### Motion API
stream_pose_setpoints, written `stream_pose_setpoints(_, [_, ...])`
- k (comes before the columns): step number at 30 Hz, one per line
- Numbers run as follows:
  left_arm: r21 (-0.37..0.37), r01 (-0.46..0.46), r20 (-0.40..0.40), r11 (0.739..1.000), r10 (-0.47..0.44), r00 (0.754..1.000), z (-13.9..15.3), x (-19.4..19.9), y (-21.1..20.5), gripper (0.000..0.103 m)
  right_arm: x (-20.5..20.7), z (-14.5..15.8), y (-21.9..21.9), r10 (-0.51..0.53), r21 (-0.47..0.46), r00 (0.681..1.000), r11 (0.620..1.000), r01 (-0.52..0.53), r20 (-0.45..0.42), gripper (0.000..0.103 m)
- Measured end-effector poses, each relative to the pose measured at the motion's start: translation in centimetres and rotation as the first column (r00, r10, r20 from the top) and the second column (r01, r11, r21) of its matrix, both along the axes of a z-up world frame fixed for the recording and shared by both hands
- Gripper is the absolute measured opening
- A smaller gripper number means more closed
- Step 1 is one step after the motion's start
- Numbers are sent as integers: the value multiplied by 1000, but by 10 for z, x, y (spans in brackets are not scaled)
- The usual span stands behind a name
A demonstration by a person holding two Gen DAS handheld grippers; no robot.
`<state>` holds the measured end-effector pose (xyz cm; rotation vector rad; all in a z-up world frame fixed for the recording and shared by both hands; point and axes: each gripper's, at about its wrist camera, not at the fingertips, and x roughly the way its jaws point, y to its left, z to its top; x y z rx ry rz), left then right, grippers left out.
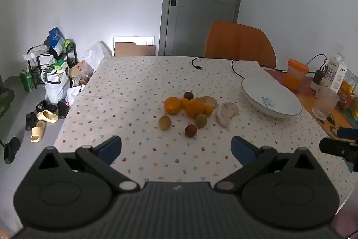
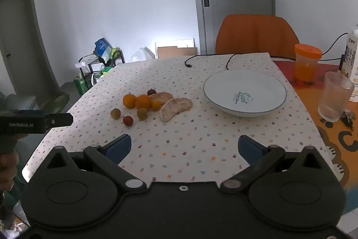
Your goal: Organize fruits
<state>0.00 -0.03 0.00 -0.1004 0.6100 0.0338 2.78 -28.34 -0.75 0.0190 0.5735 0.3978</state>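
Both tongs wide open and empty, fruit loose on the worktop, bowl empty.

Left tongs (image 1: 176, 150) and right tongs (image 2: 184, 149) hover over the near edge of the worktop (image 2: 190, 149), blue pads spread wide, nothing between them. Fruit pile sits mid-cloth, left of the white bowl (image 2: 245, 92) and apart from it: three oranges in a touching row, largest (image 2: 143, 101) in the middle, a dark red fruit (image 2: 152, 91) behind them, two greenish fruits (image 2: 142, 113) in front, one red fruit (image 2: 128, 120) nearest the tongs. Two peeled pale segments (image 2: 175, 108) lie on the bowl side of the pile. Right of the cloth: orange-lidded jar (image 2: 307, 62), ribbed glass (image 2: 335, 96), milk carton (image 1: 336, 75). Black cable (image 2: 208, 57) runs along the far edge, orange chair (image 2: 257, 34) behind it.
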Motion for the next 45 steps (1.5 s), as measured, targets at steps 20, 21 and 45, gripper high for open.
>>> stream_pose_setpoints(20, [13, -7, 2, 1000, 7, 1000, -10, -14, 5, 103, -14, 0, 1, 26, -2, 999, 1000, -26, 37, 103])
stream_pose_setpoints(21, [9, -11, 3, 1000, 11, 1000, -10, -14, 7, 103, -14, 0, 2, 24, -1, 999, 1000, -24, 40, 103])
stream_pose_setpoints(45, [9, 3, 44, 1000, -3, 999, -3, -20, 3, 103, -13, 1, -4, -8, 23, 999, 1000, 7, 40, 103])
